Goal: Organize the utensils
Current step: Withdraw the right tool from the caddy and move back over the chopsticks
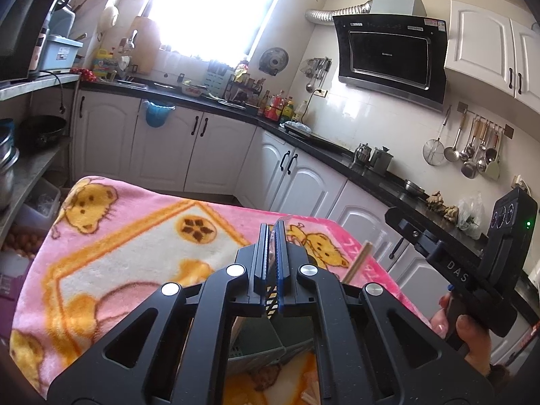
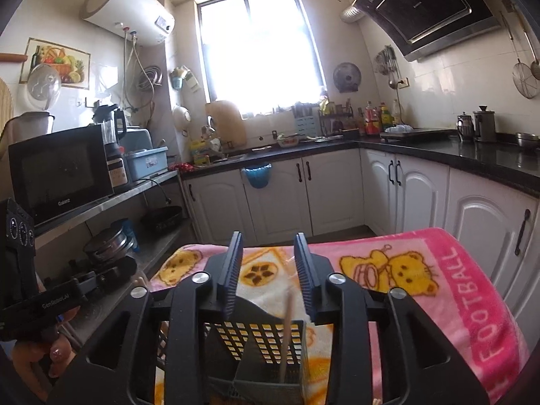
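Note:
My left gripper (image 1: pixel 271 236) is shut, jaws pressed on the thin perforated wall of a dark utensil holder (image 1: pixel 271 298), over the pink cartoon blanket (image 1: pixel 111 236). A wooden chopstick (image 1: pixel 359 261) sticks up just to its right. My right gripper (image 2: pixel 269 249) is open and empty, jaws wide apart above the same dark perforated utensil holder (image 2: pixel 263 341). One wooden chopstick (image 2: pixel 287 334) stands upright inside the holder, below and between the right fingers. The other gripper's body shows at each view's edge, the right one in the left wrist view (image 1: pixel 472 266) and the left one in the right wrist view (image 2: pixel 33 290).
The blanket (image 2: pixel 438 280) covers a small table. White cabinets with a black counter (image 2: pixel 472 155) run behind and to the right. A shelf with a microwave (image 2: pixel 57 172) and pots stands left. Ladles hang on the wall (image 1: pixel 472 148).

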The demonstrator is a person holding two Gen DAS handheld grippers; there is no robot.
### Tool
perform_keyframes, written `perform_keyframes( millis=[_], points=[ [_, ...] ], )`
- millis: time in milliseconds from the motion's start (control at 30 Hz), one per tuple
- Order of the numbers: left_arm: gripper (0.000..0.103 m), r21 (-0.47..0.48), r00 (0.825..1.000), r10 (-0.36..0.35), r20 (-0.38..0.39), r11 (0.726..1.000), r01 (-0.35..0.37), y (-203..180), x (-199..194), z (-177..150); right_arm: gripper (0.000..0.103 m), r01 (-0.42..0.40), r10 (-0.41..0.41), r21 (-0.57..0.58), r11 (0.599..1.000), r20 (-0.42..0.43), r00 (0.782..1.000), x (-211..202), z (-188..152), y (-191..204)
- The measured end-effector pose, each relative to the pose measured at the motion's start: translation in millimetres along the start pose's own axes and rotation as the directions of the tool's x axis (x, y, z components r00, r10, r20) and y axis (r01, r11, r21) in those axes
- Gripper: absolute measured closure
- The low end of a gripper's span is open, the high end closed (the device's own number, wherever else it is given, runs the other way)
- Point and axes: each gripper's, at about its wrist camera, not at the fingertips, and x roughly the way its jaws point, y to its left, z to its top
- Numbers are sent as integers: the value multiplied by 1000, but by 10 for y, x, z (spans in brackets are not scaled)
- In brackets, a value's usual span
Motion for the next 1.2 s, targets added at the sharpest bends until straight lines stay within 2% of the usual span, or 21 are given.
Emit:
perform_keyframes(
  millis=[33, 133, 200, 567, 667, 900, 1200],
  points=[
    [98, 0, 1000, 3, 2, 1000, -3, 4, -15, -5, 62, -1, 1, 6, 1000, 0, 1000, -24, -5, -11],
    [81, -1, 1000, 15, 11, 1000, -15, 9, -76, -16, 56, 7, -7, 16, 1000, -10, 1000, -91, -20, -47],
    [76, -2, 1000, 19, 16, 1000, -19, 18, -118, -27, 54, 10, -10, 18, 1000, -16, 1000, -133, -28, -69],
    [24, -7, 996, 56, 75, 998, -55, 42, -401, -35, 41, 38, -37, 15, 999, -61, 997, -326, -74, -136],
    [13, -17, 994, 55, 92, 998, -54, 47, -493, -41, 38, 39, -38, 9, 999, -61, 997, -394, -79, -141],
    [11, -24, 991, 70, 113, 997, -67, 47, -675, -101, 32, 27, -28, -14, 1000, -53, 998, -583, -86, -107],
    [11, -49, 993, 78, 83, 996, -74, 80, -812, -268, 31, -2, -1, -36, 999, -79, 997, -788, -195, -30]
  ],
)
